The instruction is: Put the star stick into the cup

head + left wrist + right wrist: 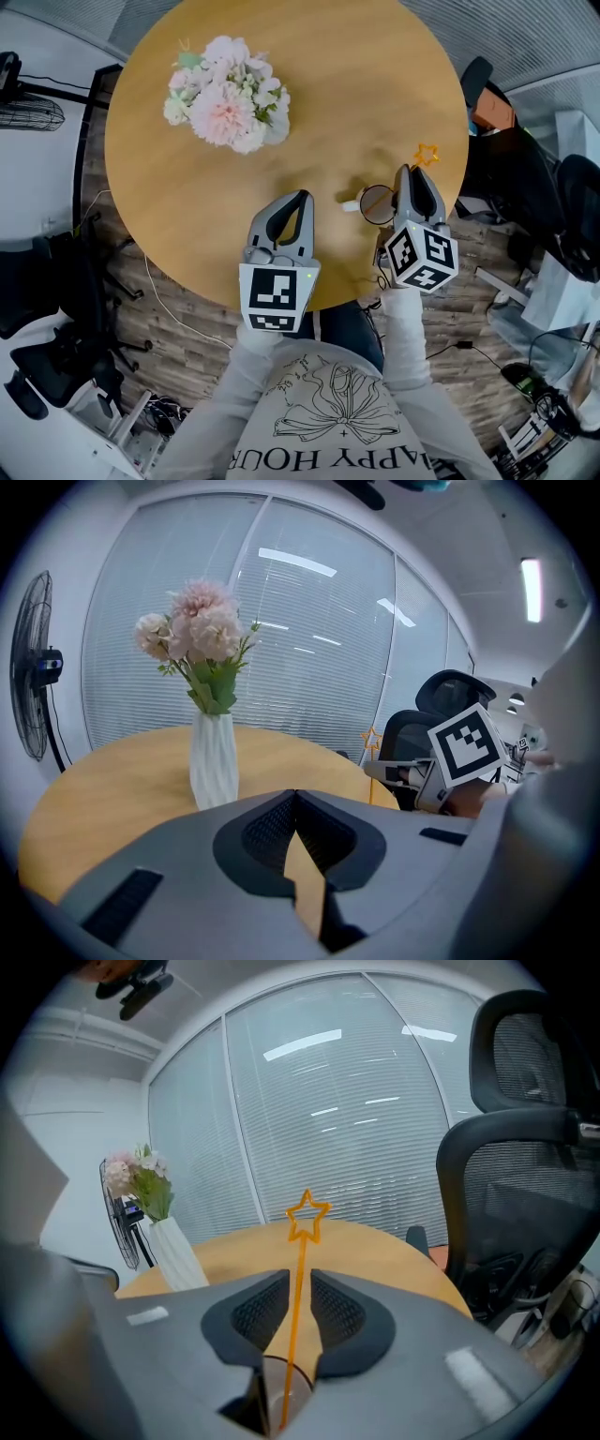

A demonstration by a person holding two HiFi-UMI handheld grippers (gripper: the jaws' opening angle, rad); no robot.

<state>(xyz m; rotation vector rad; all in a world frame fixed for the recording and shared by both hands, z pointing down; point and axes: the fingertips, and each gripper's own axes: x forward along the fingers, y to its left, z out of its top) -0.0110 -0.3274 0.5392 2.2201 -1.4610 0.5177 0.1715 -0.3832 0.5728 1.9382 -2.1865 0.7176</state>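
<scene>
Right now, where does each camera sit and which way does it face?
Head view: on the head, steeply down at the table; sleeves, left gripper, right gripper show.
Left gripper view: rides that gripper, along its shut jaws toward the vase.
Right gripper view: rides that gripper, along its parted jaws, star stick between.
Shared: all three show the flowers and star stick.
</scene>
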